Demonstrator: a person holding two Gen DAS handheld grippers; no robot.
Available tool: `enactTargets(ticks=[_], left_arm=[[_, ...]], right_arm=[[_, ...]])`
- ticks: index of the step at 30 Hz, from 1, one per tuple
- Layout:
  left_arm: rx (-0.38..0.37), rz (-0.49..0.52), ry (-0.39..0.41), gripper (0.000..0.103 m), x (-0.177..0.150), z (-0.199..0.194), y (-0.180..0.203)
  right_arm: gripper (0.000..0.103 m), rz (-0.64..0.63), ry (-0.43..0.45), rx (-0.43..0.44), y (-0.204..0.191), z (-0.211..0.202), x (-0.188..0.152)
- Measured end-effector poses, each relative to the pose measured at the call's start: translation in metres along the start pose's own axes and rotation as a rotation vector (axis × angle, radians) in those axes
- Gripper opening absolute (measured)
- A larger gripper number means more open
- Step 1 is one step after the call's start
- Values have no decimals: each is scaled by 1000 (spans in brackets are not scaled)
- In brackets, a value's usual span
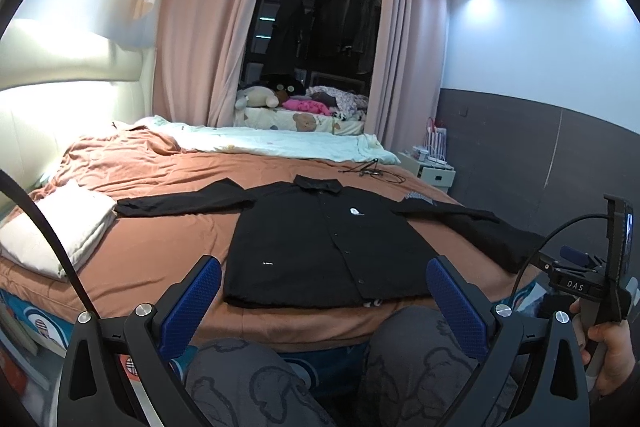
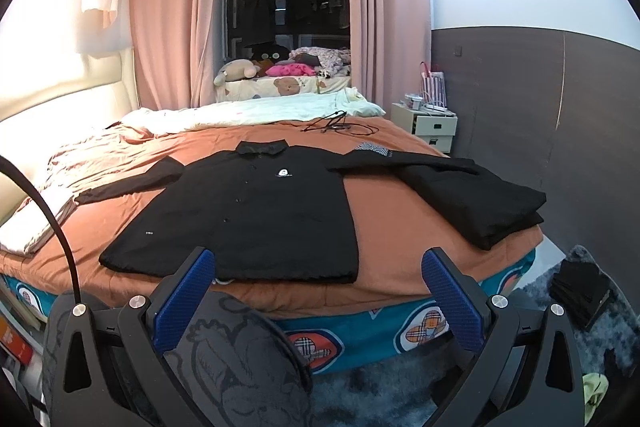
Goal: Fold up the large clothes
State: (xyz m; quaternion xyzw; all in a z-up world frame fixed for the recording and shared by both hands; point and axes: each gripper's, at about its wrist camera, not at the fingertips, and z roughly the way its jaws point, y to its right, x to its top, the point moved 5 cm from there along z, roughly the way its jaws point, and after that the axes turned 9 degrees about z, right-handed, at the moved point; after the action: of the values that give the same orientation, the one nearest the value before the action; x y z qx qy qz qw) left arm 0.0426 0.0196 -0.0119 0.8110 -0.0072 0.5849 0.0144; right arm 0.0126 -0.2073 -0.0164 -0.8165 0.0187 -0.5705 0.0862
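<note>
Nearest to us, both grippers hang spread wide with nothing between their blue pads: our left gripper (image 1: pixel 324 291) and our right gripper (image 2: pixel 320 283), each held above our knees in grey patterned trousers (image 1: pixel 256 383), short of the bed's near edge. Our right hand (image 1: pixel 608 351) grips its handle at the far right of the left view. Just beyond, a black button-up shirt (image 2: pixel 256 211) lies flat, front up, on the rust-orange bedspread (image 2: pixel 384 223), hem at the near edge, collar away from us, sleeves stretched out left and right. A folded black garment (image 2: pixel 484 203) rests on the bed's right corner, touching the right sleeve. A folded white cloth (image 1: pixel 60 227) sits at the left. Farther off lie a pale blanket (image 1: pixel 280 143), a white nightstand (image 2: pixel 434 125) and pink curtains (image 2: pixel 168 11)
</note>
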Motion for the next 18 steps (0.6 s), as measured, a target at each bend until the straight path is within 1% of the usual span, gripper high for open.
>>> enactTargets(ticks=[5,13,18], left_arm=[[21,1,-6,103,7,12,-6],[32,4,-27,103,16,37,-12],[33,-7,-48,103,19,60,-19]], right_arm=[[103,20,-13,34,2,18,4],[103,32,-54,46,6,58,12],[103,24,-69,59,-2,82,21]])
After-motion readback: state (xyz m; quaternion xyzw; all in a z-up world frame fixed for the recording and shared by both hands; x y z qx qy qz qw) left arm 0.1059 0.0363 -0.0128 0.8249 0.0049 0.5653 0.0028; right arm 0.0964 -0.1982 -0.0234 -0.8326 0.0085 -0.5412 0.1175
